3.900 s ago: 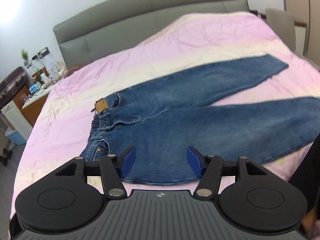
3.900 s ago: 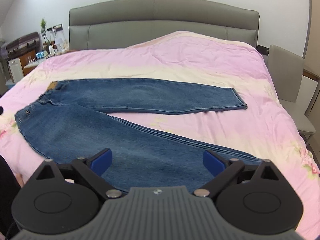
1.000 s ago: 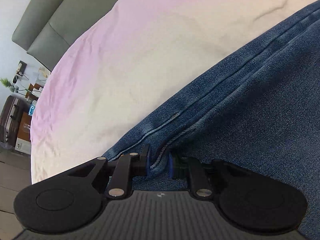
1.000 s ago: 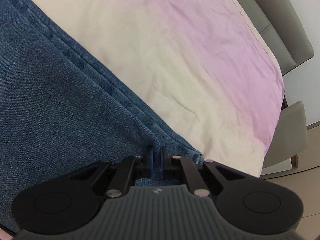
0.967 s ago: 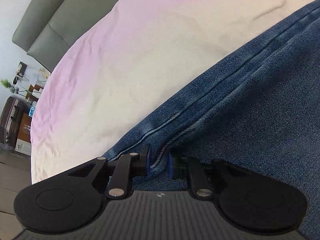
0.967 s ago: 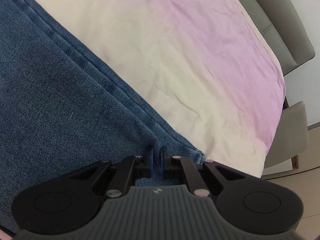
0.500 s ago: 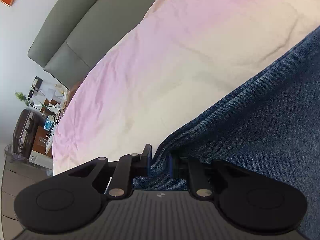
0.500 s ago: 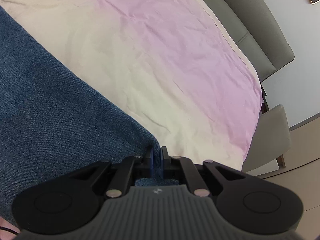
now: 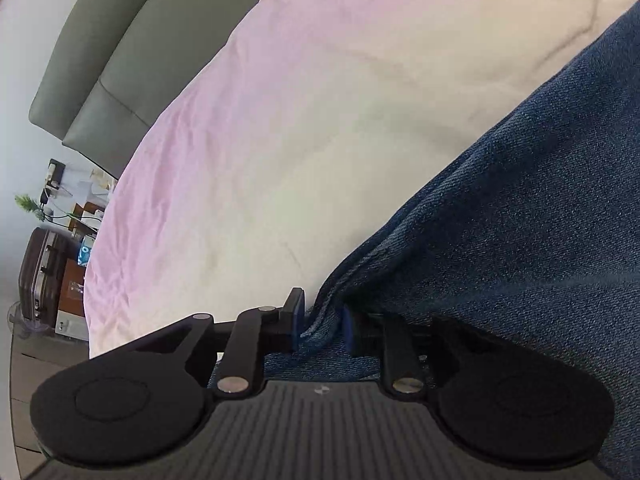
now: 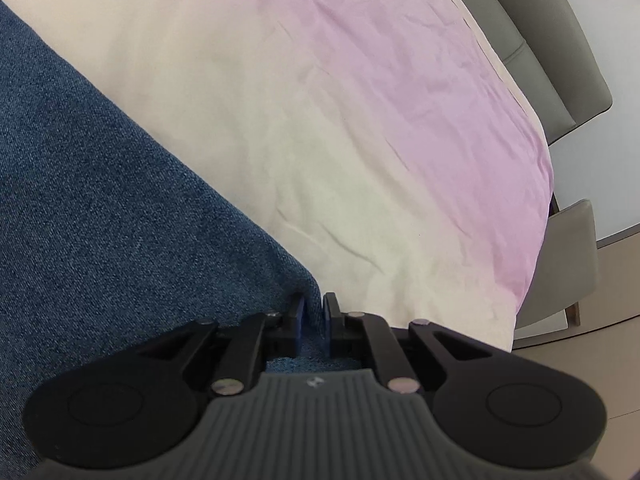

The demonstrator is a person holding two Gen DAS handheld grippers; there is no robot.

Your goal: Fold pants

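Note:
The blue jeans (image 9: 500, 240) lie on the pink and cream bedsheet (image 9: 300, 140), filling the right of the left wrist view. My left gripper (image 9: 322, 322) sits low at their edge. Its jaws are opening, and a loose bunch of denim stands between the blue pads. In the right wrist view the jeans (image 10: 100, 200) cover the left side, and their corner ends at my right gripper (image 10: 314, 320). Those jaws are opening too, a narrow gap apart, with a thin edge of denim in the gap.
A grey padded headboard (image 9: 120, 60) runs along the far side of the bed. A dark suitcase (image 9: 40, 276) and a cluttered side table stand at the left. A grey chair (image 10: 568, 264) stands past the bed's right edge, on a bare floor.
Both pairs of jaws were clamped tight on the denim and have now parted, the left more widely. Both views have lifted a little, and the stitched seams are no longer in sight.

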